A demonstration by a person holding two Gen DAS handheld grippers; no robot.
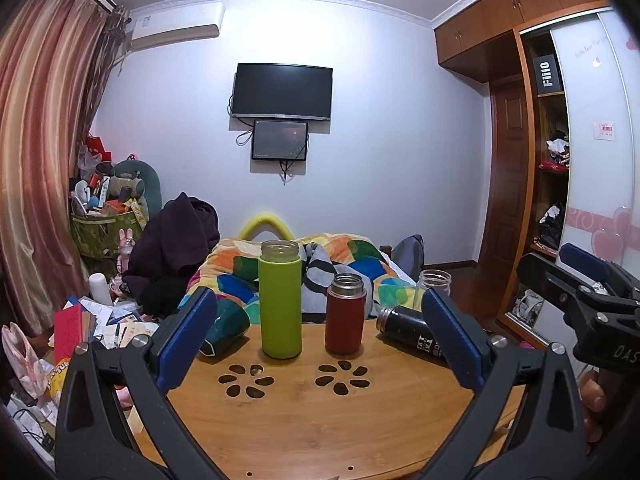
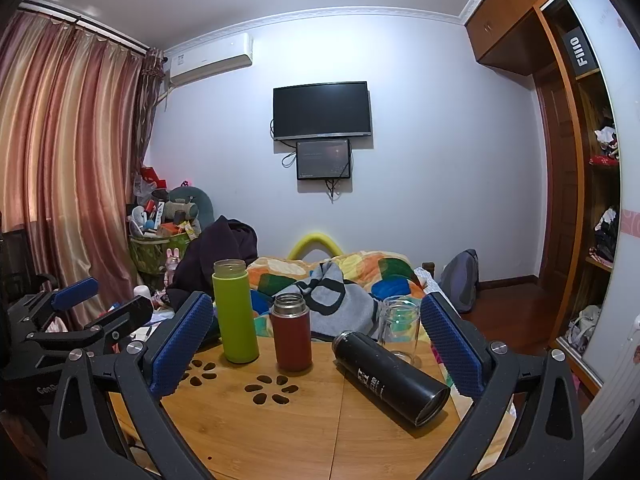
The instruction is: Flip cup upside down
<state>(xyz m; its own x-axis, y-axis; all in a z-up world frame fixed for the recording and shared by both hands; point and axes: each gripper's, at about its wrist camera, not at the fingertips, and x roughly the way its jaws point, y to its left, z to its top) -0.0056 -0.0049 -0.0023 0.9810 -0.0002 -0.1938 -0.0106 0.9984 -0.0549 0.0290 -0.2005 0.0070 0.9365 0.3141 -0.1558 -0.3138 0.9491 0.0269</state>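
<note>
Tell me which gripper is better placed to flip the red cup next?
Probably left. Its open gripper frames the upright red cup almost centrally. In the right wrist view, the right gripper is open too, but the lying black bottle crowds its side.

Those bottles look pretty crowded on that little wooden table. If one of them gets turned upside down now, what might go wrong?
1. The black bottle lies on its side near the table's right edge; a nudge could probably roll it off.
2. The green bottle is tall and stands close to the red bottle; turning one may topple the other.
3. The clear glass cup stands at the far edge, by the bedding, and could tip off.
Both the left gripper and the right gripper are open and empty.
</note>
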